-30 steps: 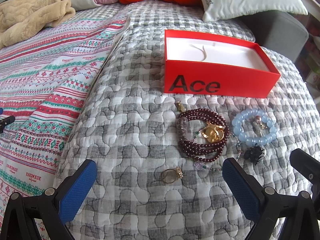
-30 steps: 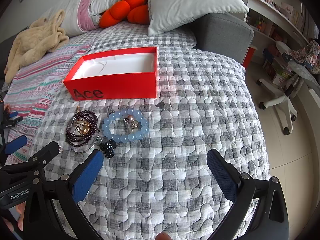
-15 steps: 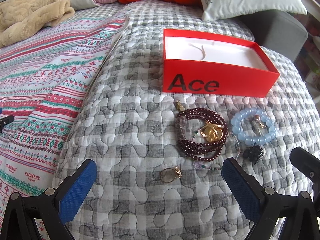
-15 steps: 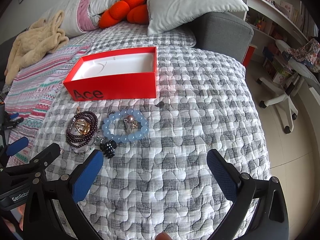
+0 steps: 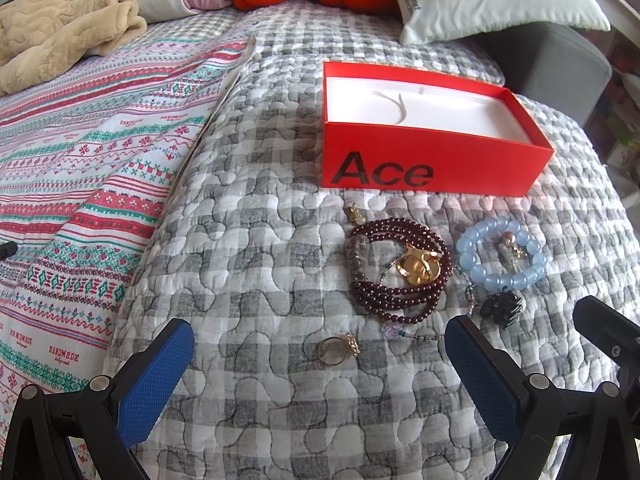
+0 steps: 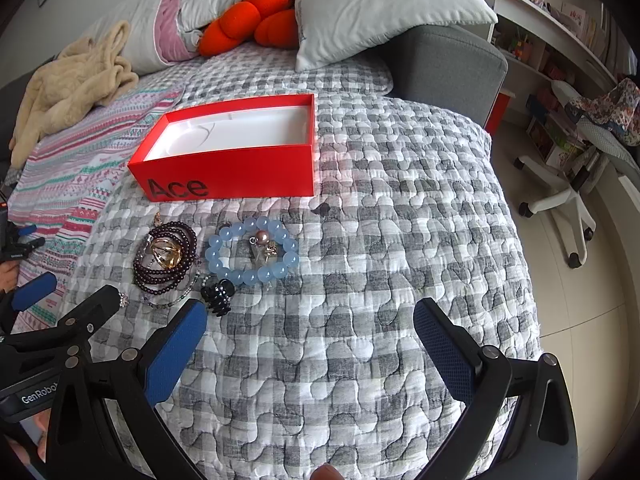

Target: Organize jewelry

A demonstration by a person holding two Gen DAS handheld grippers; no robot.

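Left gripper point(image 5: 316, 354) and right gripper point(image 6: 310, 326) both spread wide, holding nothing, low over the quilt point(image 5: 248, 216); gold ring point(image 5: 338, 350) sits between the left fingers. Risk: thin ring sinks into the soft quilt and pads pinch fabric instead. Garnet bracelet point(image 5: 394, 276), blue bracelet point(image 5: 502, 254) and black clip point(image 5: 502, 308) lie close together before the red box point(image 5: 432, 168), so a grab may snag the neighbouring strand

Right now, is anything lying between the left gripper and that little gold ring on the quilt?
Nothing visible. The gold ring lies alone on bare quilt, just ahead of the open left gripper. The dark red bead bracelet sits beyond it, towards the red box, not in the path.
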